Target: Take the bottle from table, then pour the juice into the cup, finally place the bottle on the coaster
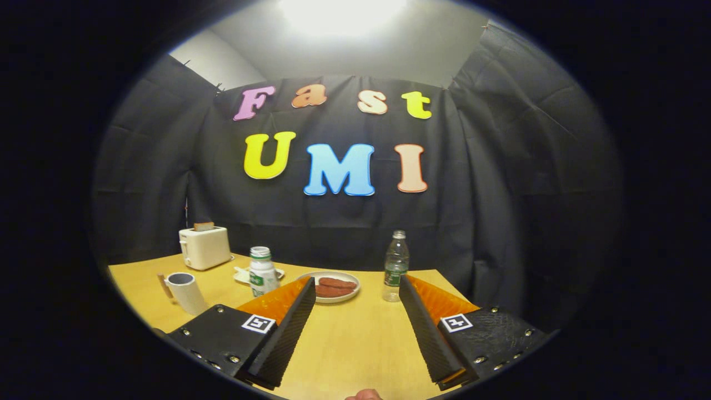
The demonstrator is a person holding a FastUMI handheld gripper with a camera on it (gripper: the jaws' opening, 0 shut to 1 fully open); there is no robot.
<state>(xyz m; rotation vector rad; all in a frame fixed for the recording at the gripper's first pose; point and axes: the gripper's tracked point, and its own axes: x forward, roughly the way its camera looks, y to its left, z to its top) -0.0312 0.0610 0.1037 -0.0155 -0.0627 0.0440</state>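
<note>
My gripper point(356, 283) is open above the near part of the wooden table point(344, 344), with nothing between its fingers. A clear plastic bottle point(395, 266) with a green label stands upright just beyond the right fingertip. A white bottle point(262, 271) with a green label stands upright beyond the left finger. Further left stands a white cup point(186, 291), with a thin brown piece point(163, 285) beside it that I cannot identify. A small white dish point(243, 274) lies behind the white bottle.
A white plate point(311, 278) holding brown sausages lies straight ahead, beyond the fingertips. A white toaster point(204, 247) with a slice of bread in it stands at the far left corner. The table's far edge meets the booth's black cloth wall.
</note>
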